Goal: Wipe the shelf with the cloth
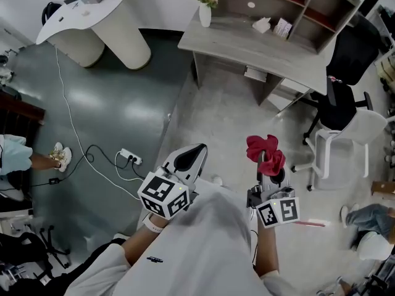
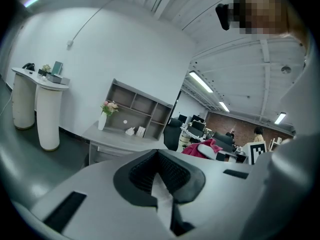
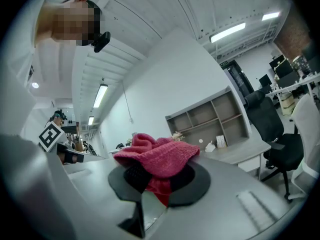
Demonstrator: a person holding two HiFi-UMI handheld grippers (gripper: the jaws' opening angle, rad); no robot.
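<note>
A red cloth (image 1: 265, 152) is bunched in my right gripper (image 1: 266, 165), whose jaws are shut on it; in the right gripper view the red cloth (image 3: 159, 156) spills over the jaw tips. My left gripper (image 1: 188, 159) is held beside it, shut and holding nothing. The grey shelf unit (image 1: 290, 5) stands on a grey desk (image 1: 259, 45) a few steps ahead. That shelf unit (image 2: 140, 106) shows far off in the left gripper view, and the same shelf unit (image 3: 212, 116) in the right gripper view. Both grippers are well short of the shelf.
A white vase of flowers (image 1: 205, 5), a tissue pack (image 1: 261, 24) and a small box (image 1: 282, 27) sit on the desk. A black office chair (image 1: 342, 73) and a white chair (image 1: 352, 137) stand at right. A power strip with cables (image 1: 129, 158) lies on the floor. A white pedestal counter (image 1: 105, 23) stands at back left.
</note>
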